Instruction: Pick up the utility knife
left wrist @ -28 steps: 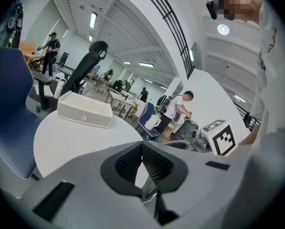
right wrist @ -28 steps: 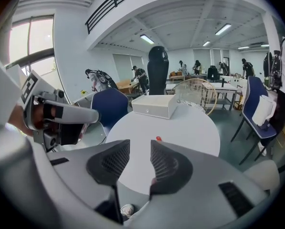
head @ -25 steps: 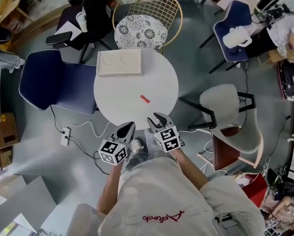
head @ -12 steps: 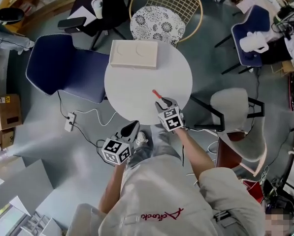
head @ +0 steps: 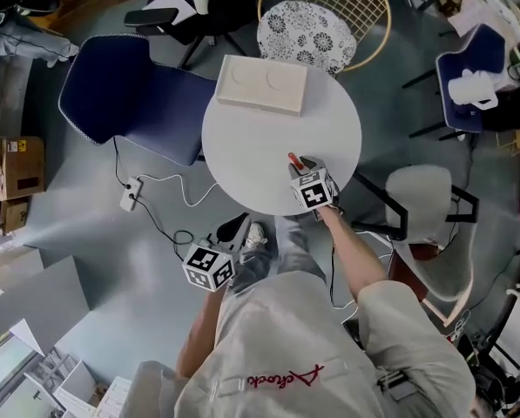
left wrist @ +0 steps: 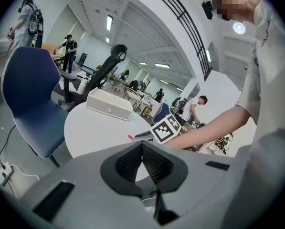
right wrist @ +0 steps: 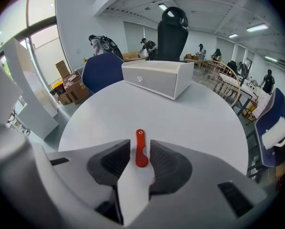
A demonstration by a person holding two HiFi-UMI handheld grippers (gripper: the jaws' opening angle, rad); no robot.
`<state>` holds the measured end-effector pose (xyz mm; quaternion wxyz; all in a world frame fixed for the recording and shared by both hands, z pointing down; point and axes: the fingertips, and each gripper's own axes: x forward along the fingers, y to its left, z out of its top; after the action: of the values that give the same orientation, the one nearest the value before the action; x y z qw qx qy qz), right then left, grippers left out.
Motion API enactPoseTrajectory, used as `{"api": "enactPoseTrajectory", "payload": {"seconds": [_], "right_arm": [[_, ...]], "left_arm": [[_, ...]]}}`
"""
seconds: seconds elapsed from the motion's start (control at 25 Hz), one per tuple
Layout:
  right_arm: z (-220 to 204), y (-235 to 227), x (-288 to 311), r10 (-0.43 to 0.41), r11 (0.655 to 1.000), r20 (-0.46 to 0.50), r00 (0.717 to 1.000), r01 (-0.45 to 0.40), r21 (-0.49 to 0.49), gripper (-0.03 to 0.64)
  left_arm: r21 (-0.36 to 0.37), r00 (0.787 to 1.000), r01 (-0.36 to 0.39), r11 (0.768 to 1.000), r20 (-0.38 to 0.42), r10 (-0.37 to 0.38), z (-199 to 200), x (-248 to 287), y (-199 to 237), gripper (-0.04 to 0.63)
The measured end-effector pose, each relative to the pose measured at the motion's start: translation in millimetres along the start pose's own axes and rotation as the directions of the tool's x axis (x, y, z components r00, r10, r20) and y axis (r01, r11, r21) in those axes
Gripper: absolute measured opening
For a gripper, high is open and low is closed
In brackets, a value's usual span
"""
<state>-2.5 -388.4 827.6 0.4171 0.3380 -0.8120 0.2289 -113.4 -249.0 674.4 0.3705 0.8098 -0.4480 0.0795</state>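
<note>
The right gripper [right wrist: 140, 143] holds its jaws apart around the red utility knife [right wrist: 140, 151] lying on the white table [right wrist: 195, 113], while the left gripper [left wrist: 142, 147] has its jaws together.

red cursive lettering runs across the person's shirt [head: 281, 380], too loopy to read; nothing else legible.

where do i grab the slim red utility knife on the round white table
Pinch the red utility knife across its narrow sides, mid-handle, from above: it lies flat on the round white table, lined up with the gap of the open right gripper.
</note>
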Motion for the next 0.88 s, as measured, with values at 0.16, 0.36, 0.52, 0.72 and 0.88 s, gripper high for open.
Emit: {"api": "enactPoseTrajectory", "payload": {"seconds": [0.16, 0.36, 0.52, 0.72, 0.88], "right_arm": [[0.2, -1.5, 1.7, -0.027, 0.999, 0.006, 1.0, 0.027, -0.045, 0.115], [0.4, 0.6, 1.5, -0.04, 0.997, -0.017, 0.999, 0.039, -0.072, 0.115], [0.5, 1.7, 1.3, -0.055, 0.996, -0.011, 0.998, 0.054, -0.065, 0.115], [-1.0, 5.4, 5.2, -0.048, 0.994, -0.036, 0.998, 0.044, -0.098, 0.069], [-1.4, 5.3, 2.7, -0.056, 0.994, -0.037, 0.998, 0.052, -0.091, 0.067]], "left_arm": [[-0.015, 1.0, -0.017, 1.0, 0.001, 0.017, -6.1, -5.8, 5.7, 0.012], [-0.024, 1.0, -0.019, 1.0, 0.004, 0.019, -7.9, -5.2, 5.6, 0.012], [-0.021, 1.0, -0.013, 1.0, 0.006, 0.013, -7.3, -3.4, 3.0, 0.012], [-0.018, 1.0, -0.014, 1.0, 0.005, 0.014, -9.6, -3.1, 2.6, 0.012], [-0.019, 1.0, -0.019, 1.0, 0.006, 0.019, -11.8, -5.4, 1.3, 0.012]]}}
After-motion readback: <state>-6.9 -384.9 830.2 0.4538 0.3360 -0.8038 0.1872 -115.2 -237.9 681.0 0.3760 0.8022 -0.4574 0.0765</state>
